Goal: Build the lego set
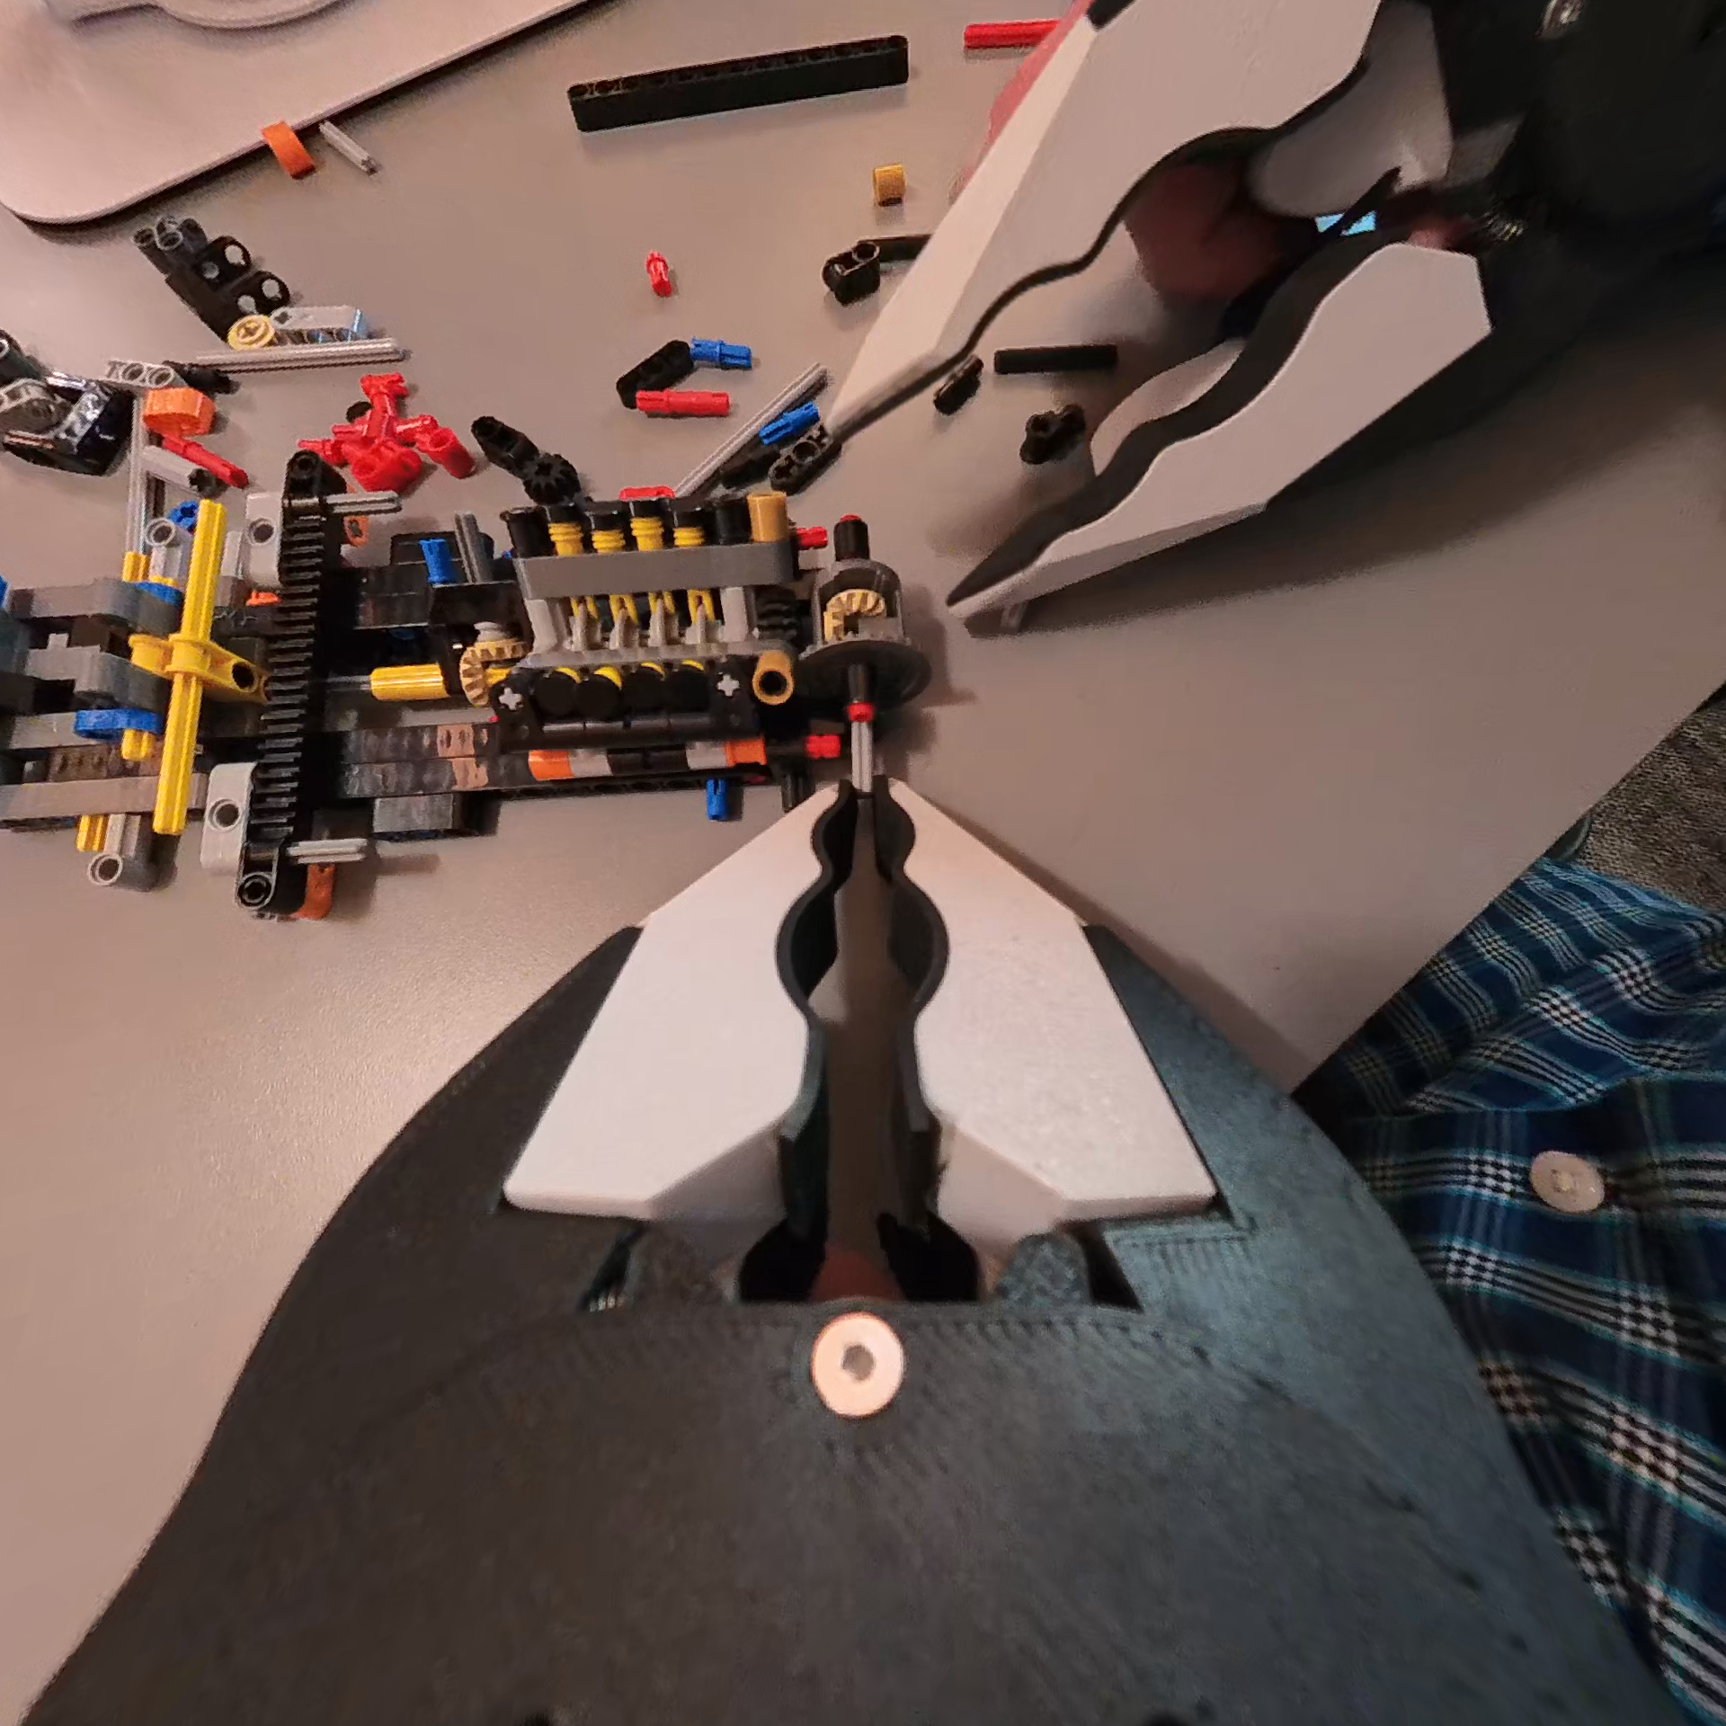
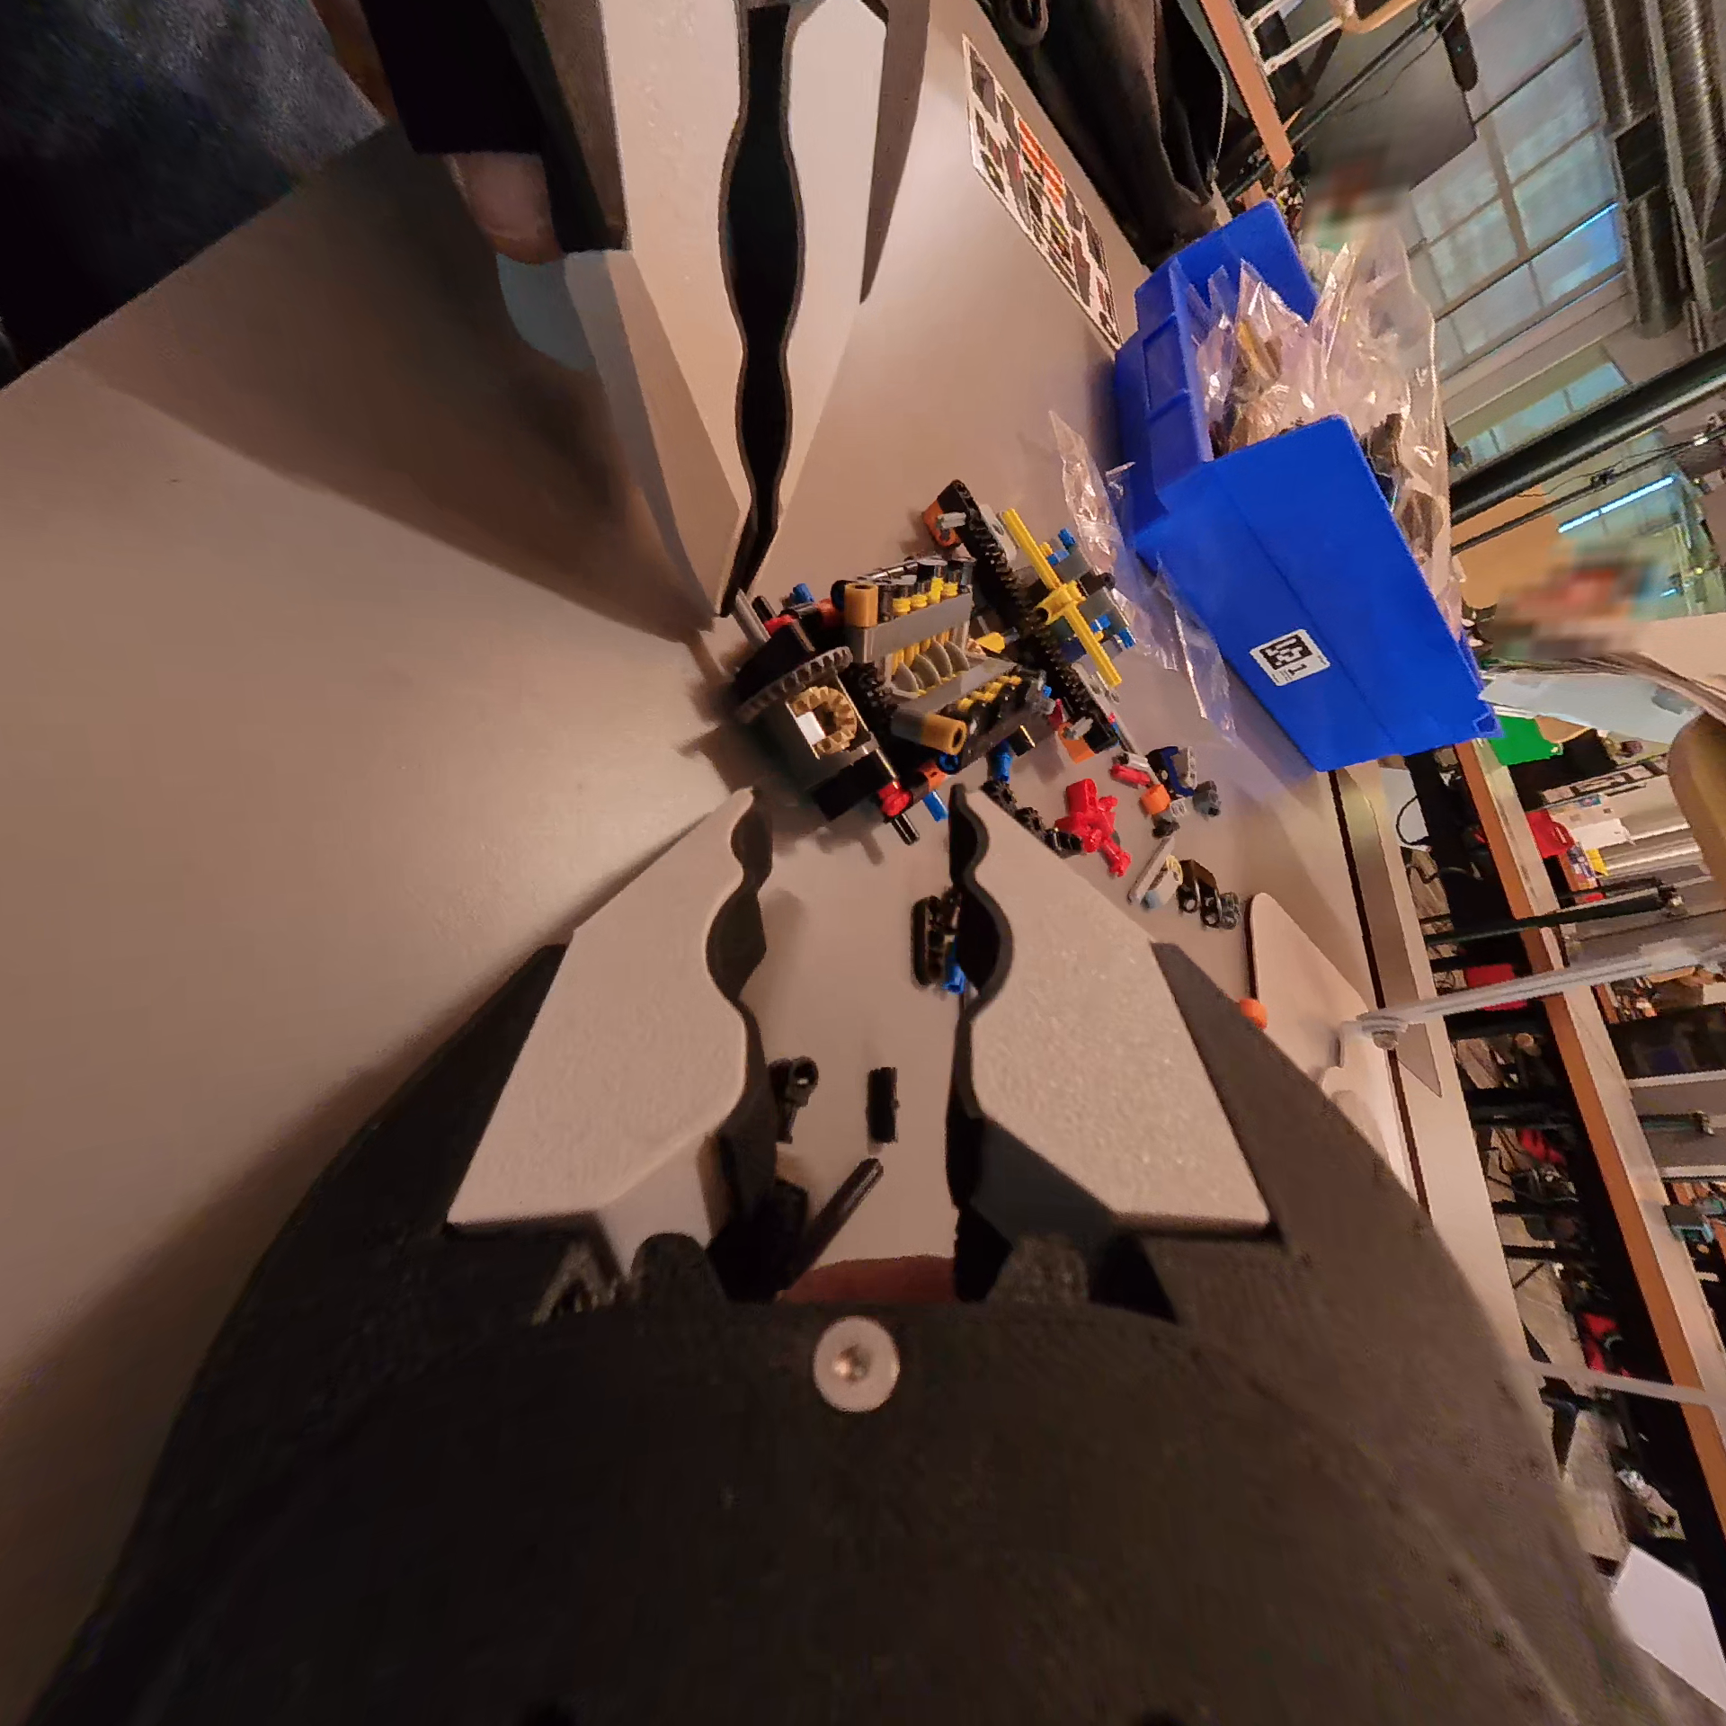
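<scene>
The part-built lego model (image 1: 560, 654) lies on the grey table, with yellow pistons, a black toothed rack and a differential gear (image 1: 859, 626) at its right end. A thin grey axle (image 1: 861, 747) sticks out of the differential. My left gripper (image 1: 864, 794) is shut on that axle's free end; it also shows in the right wrist view (image 2: 738, 598). My right gripper (image 2: 852, 803) is open and empty, its tips just short of the model (image 2: 934, 672). In the left wrist view the right gripper (image 1: 897, 509) sits right of the model.
Loose pieces lie around: a long black beam (image 1: 738, 79), red parts (image 1: 383, 439) and small black pins (image 2: 883, 1102) between my right fingers. A blue bin (image 2: 1308, 579) with plastic bags stands beyond the model. A person's plaid shirt (image 1: 1541, 1214) is at the table edge.
</scene>
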